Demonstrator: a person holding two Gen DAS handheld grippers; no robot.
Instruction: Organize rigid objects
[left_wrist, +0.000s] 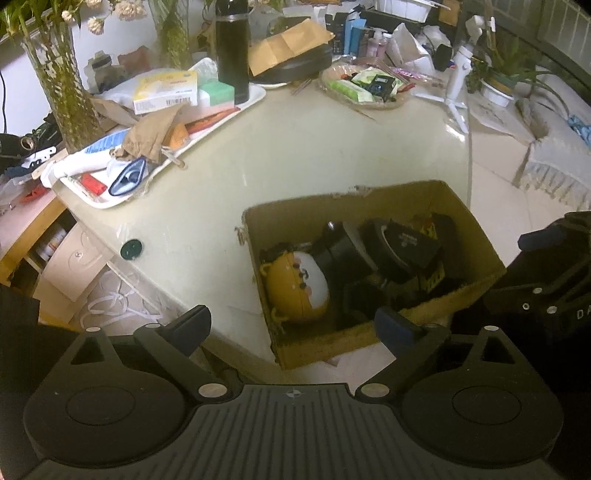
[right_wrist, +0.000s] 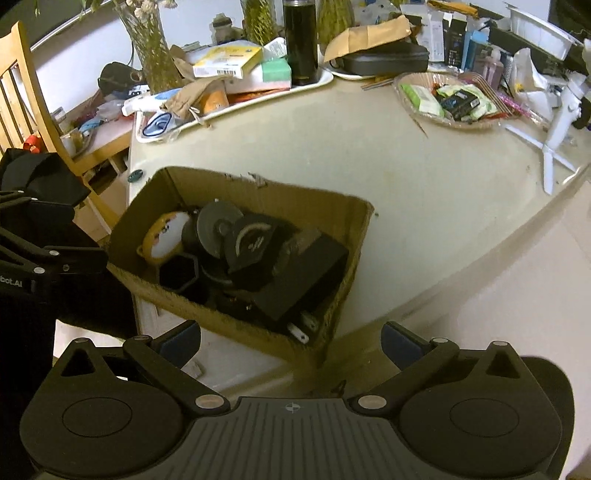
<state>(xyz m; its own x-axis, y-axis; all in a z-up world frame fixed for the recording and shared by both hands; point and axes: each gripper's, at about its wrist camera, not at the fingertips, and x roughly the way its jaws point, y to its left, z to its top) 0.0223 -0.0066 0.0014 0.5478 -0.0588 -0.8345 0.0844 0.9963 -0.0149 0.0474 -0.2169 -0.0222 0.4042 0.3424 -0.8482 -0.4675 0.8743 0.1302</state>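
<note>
An open cardboard box (left_wrist: 413, 199) sits at the near edge of a pale table (left_wrist: 314, 147); it also shows in the right wrist view (right_wrist: 258, 192). Inside lie a yellow and white cartoon-faced toy (left_wrist: 299, 284) (right_wrist: 166, 236), several black items (left_wrist: 399, 251) and a black box (right_wrist: 306, 277). My left gripper (left_wrist: 293, 328) is open and empty, just before the box's near left corner. My right gripper (right_wrist: 291, 341) is open and empty, before the box's near right corner. The right gripper's body shows at the right edge of the left wrist view (left_wrist: 546, 288).
A white tray (left_wrist: 155, 177) piled with boxes, paper and a black flask (left_wrist: 232, 51) stands at the back left. A basket of packets (left_wrist: 364, 86), a white tripod (left_wrist: 458, 74), vases with stems (left_wrist: 62, 85) and a wooden chair (right_wrist: 22, 110) surround the table.
</note>
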